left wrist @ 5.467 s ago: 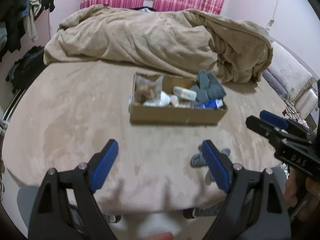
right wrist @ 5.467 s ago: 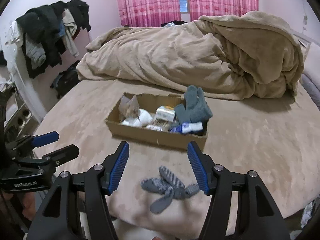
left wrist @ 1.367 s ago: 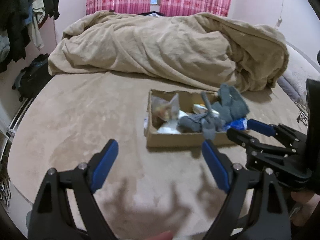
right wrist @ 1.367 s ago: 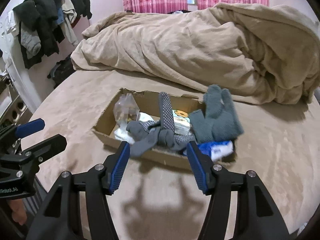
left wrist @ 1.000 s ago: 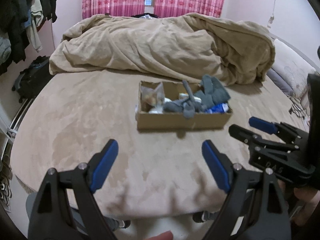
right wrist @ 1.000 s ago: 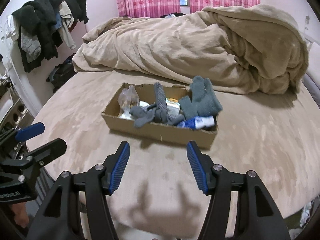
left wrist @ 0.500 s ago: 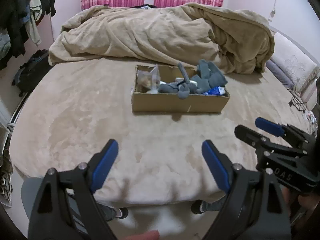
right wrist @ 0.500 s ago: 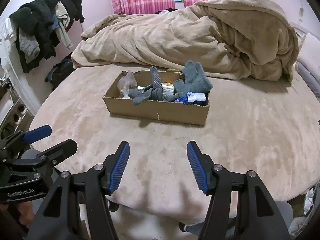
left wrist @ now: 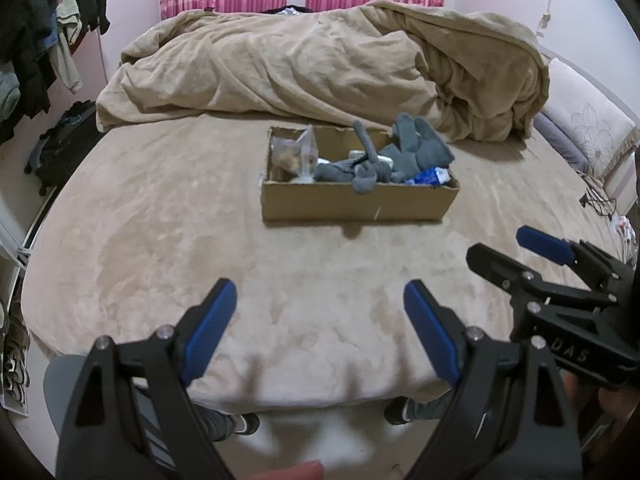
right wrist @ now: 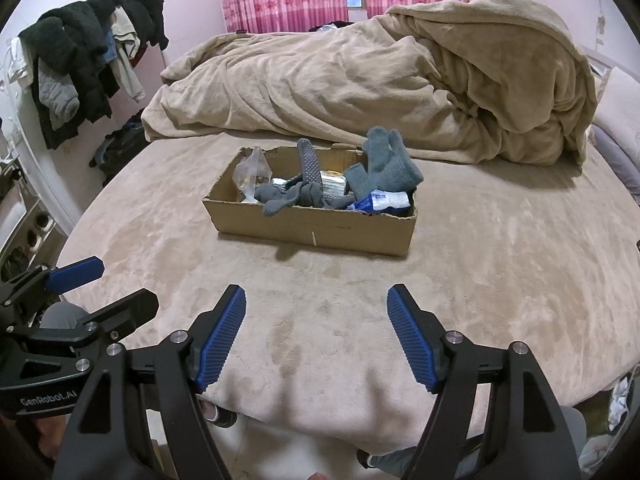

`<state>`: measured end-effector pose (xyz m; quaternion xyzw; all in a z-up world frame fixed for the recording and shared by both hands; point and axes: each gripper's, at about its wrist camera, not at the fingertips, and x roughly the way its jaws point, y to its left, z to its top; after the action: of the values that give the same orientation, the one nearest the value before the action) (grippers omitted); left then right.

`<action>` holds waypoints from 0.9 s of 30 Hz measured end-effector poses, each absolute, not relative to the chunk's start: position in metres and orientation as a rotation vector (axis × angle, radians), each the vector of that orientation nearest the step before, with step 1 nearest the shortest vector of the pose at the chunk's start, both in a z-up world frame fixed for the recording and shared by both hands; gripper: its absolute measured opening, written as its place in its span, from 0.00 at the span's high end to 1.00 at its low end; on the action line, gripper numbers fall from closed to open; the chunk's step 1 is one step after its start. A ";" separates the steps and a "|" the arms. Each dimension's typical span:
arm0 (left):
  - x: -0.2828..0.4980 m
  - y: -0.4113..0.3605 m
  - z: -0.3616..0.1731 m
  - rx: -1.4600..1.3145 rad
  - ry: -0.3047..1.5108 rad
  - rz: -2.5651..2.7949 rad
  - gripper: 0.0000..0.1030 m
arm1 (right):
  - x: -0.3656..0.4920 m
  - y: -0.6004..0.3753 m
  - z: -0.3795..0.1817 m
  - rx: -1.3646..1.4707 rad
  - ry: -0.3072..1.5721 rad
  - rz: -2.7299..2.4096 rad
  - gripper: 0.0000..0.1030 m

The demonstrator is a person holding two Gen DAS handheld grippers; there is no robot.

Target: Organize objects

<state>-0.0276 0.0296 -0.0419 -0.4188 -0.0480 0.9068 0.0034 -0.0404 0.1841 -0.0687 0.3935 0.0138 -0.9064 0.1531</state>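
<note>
A cardboard box [left wrist: 360,202] [right wrist: 312,228] sits on the beige bed. In it lie a knotted pair of grey dotted socks [left wrist: 362,168] [right wrist: 304,192], a second grey pair [left wrist: 420,146] [right wrist: 386,164], a clear bag [left wrist: 296,154] [right wrist: 252,174] and a blue-white packet [left wrist: 430,176] [right wrist: 386,200]. My left gripper [left wrist: 316,326] is open and empty, near the bed's front edge. My right gripper [right wrist: 316,334] is open and empty, also well short of the box; it also shows in the left wrist view [left wrist: 520,256].
A rumpled beige duvet [left wrist: 320,64] [right wrist: 380,80] is heaped behind the box. Clothes hang on a rack at left [right wrist: 84,64], with a dark bag on the floor [left wrist: 60,148]. A pillow [left wrist: 584,128] lies at the right. Pink curtains cover the window.
The knotted grey socks, on the bed 5.5 s ago, now lie in the box. Since then both grippers have drawn back from the box toward the bed's front edge, open and empty.
</note>
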 end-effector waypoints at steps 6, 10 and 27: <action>-0.028 0.029 -0.042 -1.313 -0.159 2.855 0.16 | -0.042 0.186 -0.068 1.128 0.041 -2.604 0.26; -0.029 0.027 -0.041 -1.318 -0.166 2.861 0.16 | -0.043 0.187 -0.068 1.133 0.042 -2.608 0.26; -0.028 0.020 -0.040 -1.315 -0.178 2.871 0.16 | -0.043 0.188 -0.066 1.132 0.038 -2.606 0.26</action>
<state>-0.0277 0.0202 -0.0396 -0.4157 -0.0563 0.9077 -0.0107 -0.0433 0.1882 -0.0663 0.3940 0.0134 -0.9068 0.1493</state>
